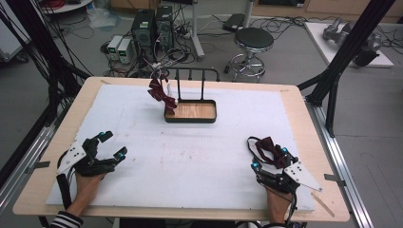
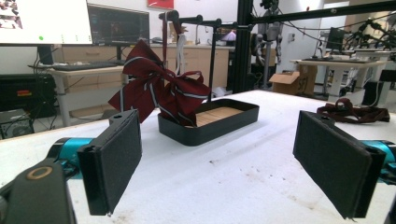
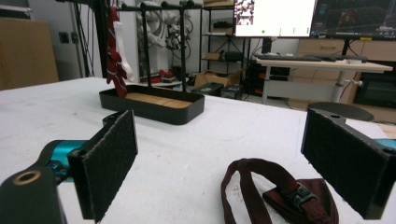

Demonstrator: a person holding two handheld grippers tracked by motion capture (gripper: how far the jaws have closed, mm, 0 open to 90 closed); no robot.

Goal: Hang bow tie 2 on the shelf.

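Note:
A dark red striped bow tie (image 1: 160, 93) (image 2: 159, 88) hangs from the bar of a black rack (image 1: 192, 72) at its left end. The rack stands in a black tray with a wooden floor (image 1: 191, 111) (image 2: 210, 121) (image 3: 154, 103). A second dark red bow tie with a strap loop (image 1: 267, 148) (image 3: 280, 193) lies flat on the white mat, between the jaws of my right gripper (image 1: 269, 157) (image 3: 233, 158), which is open. My left gripper (image 1: 115, 145) (image 2: 219, 158) is open near the mat's left front, holding nothing.
A white foam mat (image 1: 190, 152) covers most of the wooden table (image 1: 38, 180). A wooden stick (image 1: 324, 203) lies at the table's right front corner. Beyond the far edge stand a stool (image 1: 253, 42), computers and cables on the floor.

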